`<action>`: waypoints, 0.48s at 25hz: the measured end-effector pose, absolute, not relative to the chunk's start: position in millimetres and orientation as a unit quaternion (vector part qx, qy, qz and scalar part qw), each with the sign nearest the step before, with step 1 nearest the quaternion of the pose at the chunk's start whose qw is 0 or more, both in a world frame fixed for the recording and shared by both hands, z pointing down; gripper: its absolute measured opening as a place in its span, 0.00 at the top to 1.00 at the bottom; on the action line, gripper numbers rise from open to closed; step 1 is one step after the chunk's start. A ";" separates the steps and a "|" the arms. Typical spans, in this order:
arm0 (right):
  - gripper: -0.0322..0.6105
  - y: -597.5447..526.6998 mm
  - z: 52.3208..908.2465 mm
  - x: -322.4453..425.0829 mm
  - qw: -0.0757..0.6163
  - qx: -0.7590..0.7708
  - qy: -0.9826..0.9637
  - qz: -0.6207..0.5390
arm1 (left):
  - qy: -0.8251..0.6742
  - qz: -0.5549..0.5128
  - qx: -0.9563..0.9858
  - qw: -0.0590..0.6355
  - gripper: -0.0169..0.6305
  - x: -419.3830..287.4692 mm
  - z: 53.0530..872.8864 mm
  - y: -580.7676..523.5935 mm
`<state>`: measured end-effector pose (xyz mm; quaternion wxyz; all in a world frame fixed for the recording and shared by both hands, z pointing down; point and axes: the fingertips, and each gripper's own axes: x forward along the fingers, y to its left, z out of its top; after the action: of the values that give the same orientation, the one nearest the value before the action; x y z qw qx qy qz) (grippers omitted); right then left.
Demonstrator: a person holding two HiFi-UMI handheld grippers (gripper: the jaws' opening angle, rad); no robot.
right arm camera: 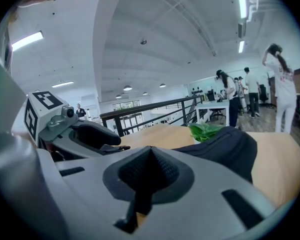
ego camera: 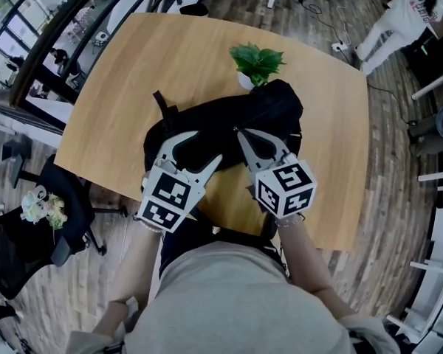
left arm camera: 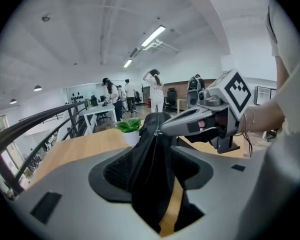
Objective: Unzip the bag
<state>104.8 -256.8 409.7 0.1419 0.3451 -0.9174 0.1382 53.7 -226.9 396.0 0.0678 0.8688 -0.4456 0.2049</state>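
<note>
A black bag (ego camera: pixel 266 109) lies on the wooden table (ego camera: pixel 125 87) in front of me. My left gripper (ego camera: pixel 207 144) stands open over the bag's near left part. In the left gripper view a raised fold of the bag (left arm camera: pixel 149 134) stands between the wide jaws without being pinched. My right gripper (ego camera: pixel 241 133) is shut, with its tip on the bag's top. In the left gripper view that tip (left arm camera: pixel 162 130) sits on the zip line at a small metal zipper pull. In the right gripper view the pads (right arm camera: pixel 150 154) meet, and the bag (right arm camera: pixel 225 144) bulges beyond them.
A small potted plant (ego camera: pixel 257 61) stands just behind the bag. A black office chair (ego camera: pixel 66 212) is at the table's left, with a railing (ego camera: pixel 66 28) beyond it. Several people stand at desks far off (left arm camera: pixel 115 96), one at the upper right (ego camera: pixel 399 17).
</note>
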 end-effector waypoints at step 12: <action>0.94 -250.0 410.7 108.2 0.138 0.357 -0.913 0.142 | -0.444 0.305 0.842 0.028 0.91 56.1 426.8 -237.7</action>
<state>108.2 -250.0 410.7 0.1381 0.3566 -0.9129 0.1425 56.1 -237.7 426.8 0.0280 0.8420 -0.4443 0.3048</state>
